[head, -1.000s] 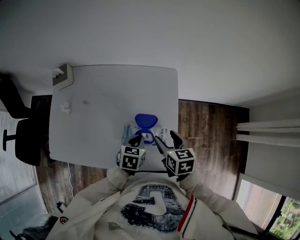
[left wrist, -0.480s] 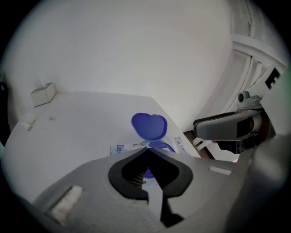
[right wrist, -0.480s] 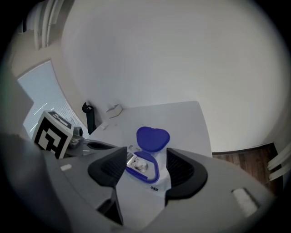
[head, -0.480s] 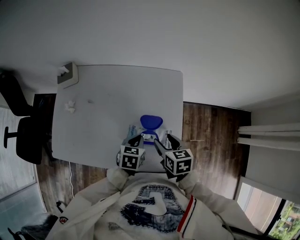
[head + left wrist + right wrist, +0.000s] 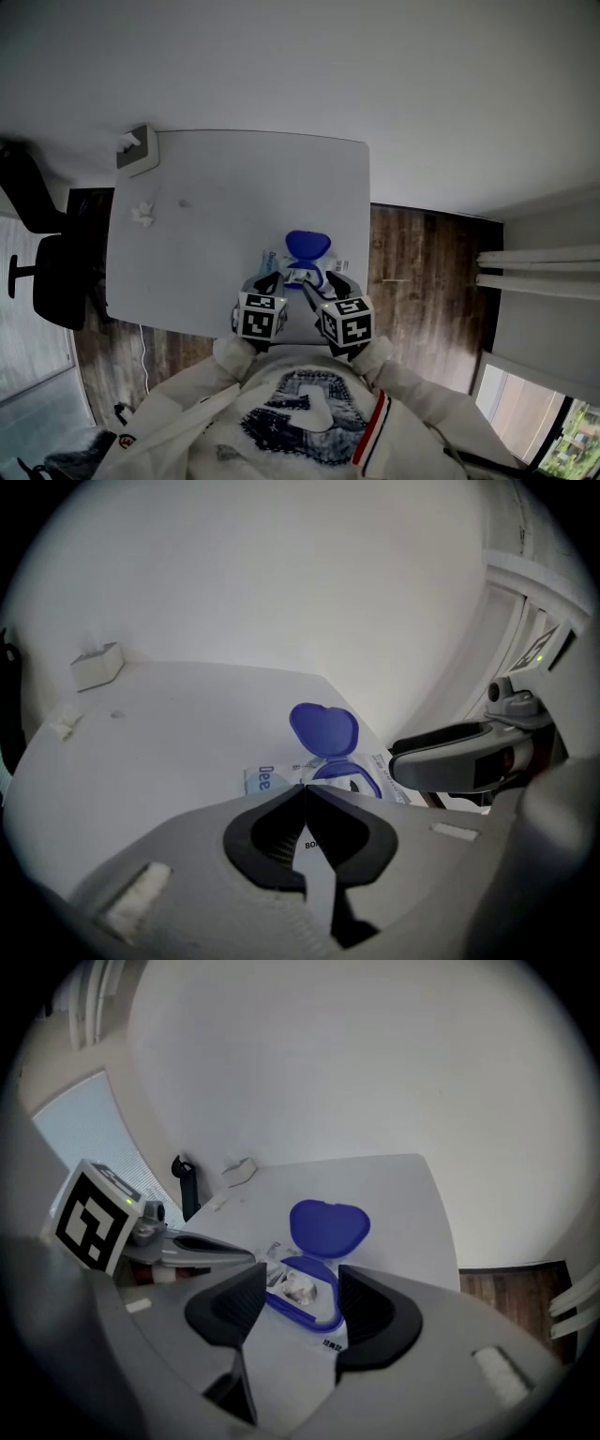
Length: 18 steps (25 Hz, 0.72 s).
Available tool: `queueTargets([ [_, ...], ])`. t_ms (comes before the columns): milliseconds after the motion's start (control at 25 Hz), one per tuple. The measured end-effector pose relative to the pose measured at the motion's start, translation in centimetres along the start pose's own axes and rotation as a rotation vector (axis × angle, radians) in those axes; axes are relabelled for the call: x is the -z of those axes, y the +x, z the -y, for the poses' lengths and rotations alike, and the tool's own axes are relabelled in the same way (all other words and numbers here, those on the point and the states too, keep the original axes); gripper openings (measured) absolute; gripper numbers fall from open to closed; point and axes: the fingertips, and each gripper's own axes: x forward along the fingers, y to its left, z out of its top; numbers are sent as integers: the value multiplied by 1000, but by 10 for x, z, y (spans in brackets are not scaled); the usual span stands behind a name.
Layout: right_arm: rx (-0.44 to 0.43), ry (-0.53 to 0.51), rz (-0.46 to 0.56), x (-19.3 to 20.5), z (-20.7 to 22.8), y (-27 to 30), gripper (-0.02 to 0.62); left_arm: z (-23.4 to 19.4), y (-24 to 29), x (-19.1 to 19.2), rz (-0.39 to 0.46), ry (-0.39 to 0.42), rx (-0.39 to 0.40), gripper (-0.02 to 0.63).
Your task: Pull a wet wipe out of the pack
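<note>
A wet wipe pack point(image 5: 281, 265) lies near the front edge of the white table point(image 5: 216, 187). Its blue lid point(image 5: 307, 245) stands open. In the right gripper view a white wipe tuft point(image 5: 300, 1286) pokes from the blue-rimmed opening under the raised lid point(image 5: 328, 1225). My right gripper point(image 5: 300, 1288) hovers over that opening. Its jaws are open and have just been closing, with the tuft showing in the gap, untouched. My left gripper point(image 5: 305, 789) is shut, its tips over the pack's point(image 5: 267, 778) near left end, with nothing visible between them.
A small white box point(image 5: 136, 150) sits at the table's far left corner, and a crumpled white scrap point(image 5: 142, 214) lies near the left edge. A black office chair point(image 5: 42, 272) stands to the left. Wooden floor point(image 5: 422, 253) lies past the table's right edge.
My right gripper has come down and inward toward the pack's opening, and its jaws have narrowed. The left gripper has stayed shut at the pack's left end.
</note>
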Motion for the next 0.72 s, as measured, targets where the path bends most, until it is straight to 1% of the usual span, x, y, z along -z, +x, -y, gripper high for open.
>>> queueTargets([
  [400, 0, -76, -68, 11, -10, 31, 232, -3, -2, 2, -10, 4, -2, 12],
  [720, 18, -107, -117, 20, -10, 49, 189, -7, 0, 9, -23, -8, 2, 12],
])
